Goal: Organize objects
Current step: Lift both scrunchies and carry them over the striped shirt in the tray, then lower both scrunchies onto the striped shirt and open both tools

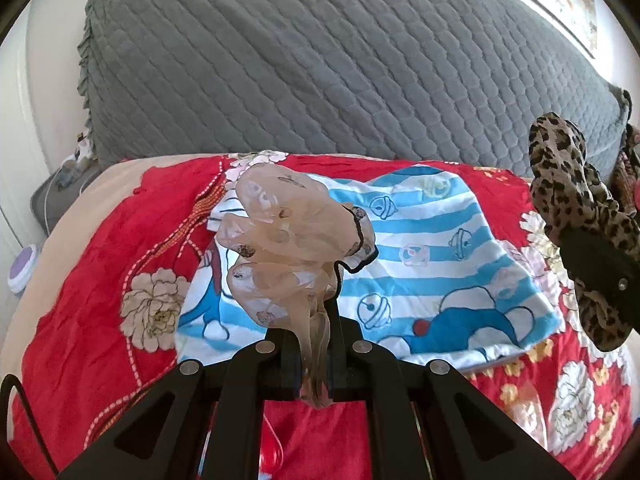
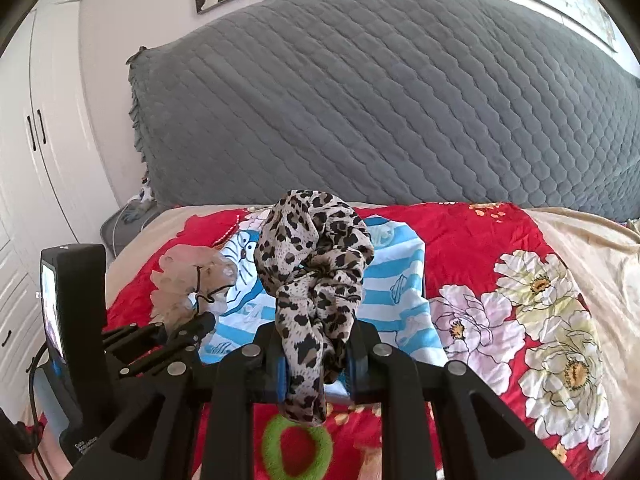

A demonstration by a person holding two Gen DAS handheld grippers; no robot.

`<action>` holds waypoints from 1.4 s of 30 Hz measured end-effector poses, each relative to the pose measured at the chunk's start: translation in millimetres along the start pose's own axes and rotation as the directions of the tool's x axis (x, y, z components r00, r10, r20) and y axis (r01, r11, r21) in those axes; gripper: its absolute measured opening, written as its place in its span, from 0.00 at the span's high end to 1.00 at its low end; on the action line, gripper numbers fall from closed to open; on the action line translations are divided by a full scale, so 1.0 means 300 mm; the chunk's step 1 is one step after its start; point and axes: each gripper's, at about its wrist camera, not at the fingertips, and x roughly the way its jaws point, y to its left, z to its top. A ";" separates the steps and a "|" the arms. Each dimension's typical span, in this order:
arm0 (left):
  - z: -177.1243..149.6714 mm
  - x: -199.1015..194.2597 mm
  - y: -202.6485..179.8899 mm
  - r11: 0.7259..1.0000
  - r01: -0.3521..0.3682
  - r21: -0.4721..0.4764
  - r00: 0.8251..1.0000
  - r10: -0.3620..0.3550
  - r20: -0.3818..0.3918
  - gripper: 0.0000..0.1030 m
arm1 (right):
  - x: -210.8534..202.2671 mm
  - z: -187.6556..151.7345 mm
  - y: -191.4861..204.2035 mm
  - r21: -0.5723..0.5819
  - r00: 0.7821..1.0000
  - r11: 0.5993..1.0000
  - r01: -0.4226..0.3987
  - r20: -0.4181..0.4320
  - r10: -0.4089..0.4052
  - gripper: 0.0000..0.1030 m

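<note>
Now, left gripper (image 1: 316,356): jaws clamped on a sheer beige scrunchie (image 1: 292,240), which puffs up at the centre of the left wrist frame.
Right gripper (image 2: 316,364): jaws clamped on a leopard-print scrunchie (image 2: 316,264), bunched at the centre of the right wrist frame.
Green hair tie (image 2: 298,446): lies on the red floral bedspread (image 2: 472,240), bottom centre, under the right gripper.
Blue-striped cartoon cloth (image 1: 432,260): spread on the bedspread, behind both scrunchies.
Grey quilted headboard cover (image 1: 320,60): fills the upper half of both frames.
White wardrobe (image 2: 36,140): left edge of the right wrist frame.
</note>
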 end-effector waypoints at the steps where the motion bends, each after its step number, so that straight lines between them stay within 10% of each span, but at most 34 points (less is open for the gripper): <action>1: 0.004 0.009 0.001 1.000 0.001 0.000 1.000 -0.001 0.001 0.92 | 0.012 -0.001 -0.003 -0.001 1.000 1.000 -0.002 -0.001 0.002 0.80; 42: -0.032 0.369 -0.013 0.999 0.046 0.007 0.993 -0.045 -0.106 0.92 | 0.512 -0.182 -0.021 0.026 0.979 1.000 -0.015 -0.201 0.020 0.79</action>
